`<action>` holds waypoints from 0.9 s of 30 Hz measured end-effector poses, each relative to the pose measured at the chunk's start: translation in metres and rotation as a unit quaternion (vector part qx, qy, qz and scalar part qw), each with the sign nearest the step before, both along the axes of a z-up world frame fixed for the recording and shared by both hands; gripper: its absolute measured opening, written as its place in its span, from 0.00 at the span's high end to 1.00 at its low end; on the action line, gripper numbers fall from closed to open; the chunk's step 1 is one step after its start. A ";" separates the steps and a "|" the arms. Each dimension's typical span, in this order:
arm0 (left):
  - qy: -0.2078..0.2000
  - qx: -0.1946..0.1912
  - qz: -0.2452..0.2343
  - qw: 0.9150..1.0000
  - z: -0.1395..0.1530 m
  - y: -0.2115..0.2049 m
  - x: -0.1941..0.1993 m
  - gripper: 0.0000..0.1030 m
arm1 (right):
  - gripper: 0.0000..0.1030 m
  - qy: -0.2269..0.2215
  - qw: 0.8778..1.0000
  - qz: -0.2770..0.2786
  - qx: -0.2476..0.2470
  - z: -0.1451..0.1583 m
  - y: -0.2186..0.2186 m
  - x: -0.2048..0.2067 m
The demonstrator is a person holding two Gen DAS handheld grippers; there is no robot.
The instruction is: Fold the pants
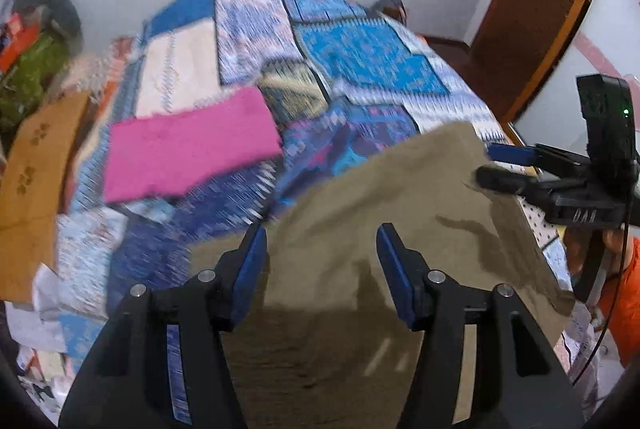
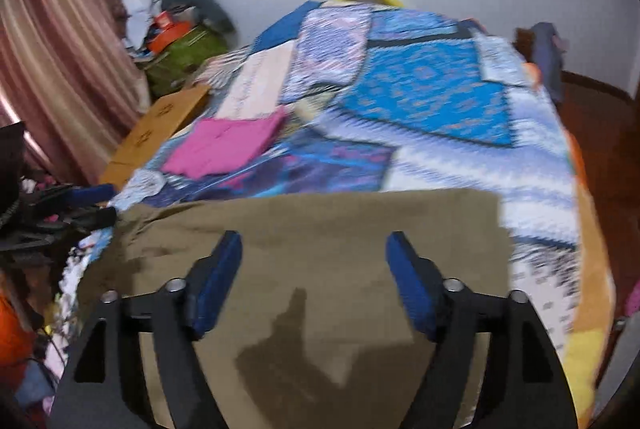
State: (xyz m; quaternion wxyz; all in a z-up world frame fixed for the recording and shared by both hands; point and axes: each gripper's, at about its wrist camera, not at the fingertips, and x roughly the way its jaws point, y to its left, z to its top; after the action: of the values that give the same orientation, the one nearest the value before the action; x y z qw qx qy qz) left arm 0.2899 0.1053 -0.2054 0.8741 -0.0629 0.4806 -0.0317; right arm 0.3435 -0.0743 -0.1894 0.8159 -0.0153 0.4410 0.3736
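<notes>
Olive-brown pants (image 1: pixel 380 221) lie flat on the patterned bedspread (image 1: pixel 360 53) at the near edge of the bed; they also show in the right wrist view (image 2: pixel 320 229). My left gripper (image 1: pixel 322 241) is open above the pants and holds nothing. My right gripper (image 2: pixel 314 249) is open above the pants and holds nothing. The right gripper also shows in the left wrist view (image 1: pixel 490 163) at the pants' far right corner. The left gripper shows in the right wrist view (image 2: pixel 96 205) at the pants' left edge.
A folded pink cloth (image 1: pixel 188 145) lies on the bed beyond the pants, also in the right wrist view (image 2: pixel 228 141). A cardboard box (image 2: pixel 160 125) and a pile of clutter (image 2: pixel 180 41) stand left of the bed. A wooden bed frame (image 1: pixel 532 9) is on the right.
</notes>
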 end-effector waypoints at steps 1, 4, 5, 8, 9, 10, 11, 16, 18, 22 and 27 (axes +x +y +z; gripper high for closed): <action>0.013 -0.005 -0.006 1.000 -0.008 -0.004 0.001 0.44 | 0.29 0.004 1.000 0.010 -0.007 -0.004 0.009 -0.004; 0.042 0.005 -0.014 0.999 -0.030 -0.014 -0.005 0.44 | 0.29 0.031 0.998 0.036 -0.038 -0.026 0.031 -0.016; 0.040 0.018 -0.016 0.999 -0.033 -0.016 -0.009 0.44 | 0.29 0.049 0.997 0.046 -0.046 -0.035 0.036 -0.019; 0.023 0.034 -0.023 0.999 -0.029 -0.017 -0.026 0.44 | 0.29 0.068 0.993 0.061 -0.076 -0.050 0.040 -0.033; 0.017 0.027 -0.021 0.999 -0.025 -0.015 -0.034 0.43 | 0.29 0.061 0.993 0.064 -0.084 -0.050 0.036 -0.041; 0.014 0.022 -0.023 0.999 -0.023 -0.014 -0.041 0.42 | 0.29 0.055 0.992 0.067 -0.089 -0.048 0.033 -0.047; 0.013 0.020 -0.027 0.999 -0.021 -0.013 -0.048 0.42 | 0.29 0.049 0.992 0.071 -0.094 -0.046 0.028 -0.054; 0.004 0.074 -0.032 0.997 -0.019 -0.019 -0.082 0.39 | 0.29 0.042 0.991 0.070 -0.107 -0.039 -0.002 -0.081; -0.001 0.086 -0.029 0.996 -0.020 -0.018 -0.098 0.35 | 0.29 0.044 0.990 0.068 -0.113 -0.042 -0.013 -0.096; -0.002 0.072 -0.011 0.997 -0.025 -0.012 -0.122 0.31 | 0.29 0.041 0.993 0.043 -0.098 -0.042 -0.035 -0.117; 0.000 0.050 0.011 0.999 -0.021 -0.002 -0.139 0.29 | 0.29 0.053 0.997 0.001 -0.064 -0.045 -0.055 -0.130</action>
State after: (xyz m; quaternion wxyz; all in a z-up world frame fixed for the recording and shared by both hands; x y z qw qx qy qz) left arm 0.1513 0.1031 -0.2259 0.8763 -0.0244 0.4812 0.0024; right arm 0.2132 -0.1297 -0.2345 0.7887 -0.0483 0.5064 0.3453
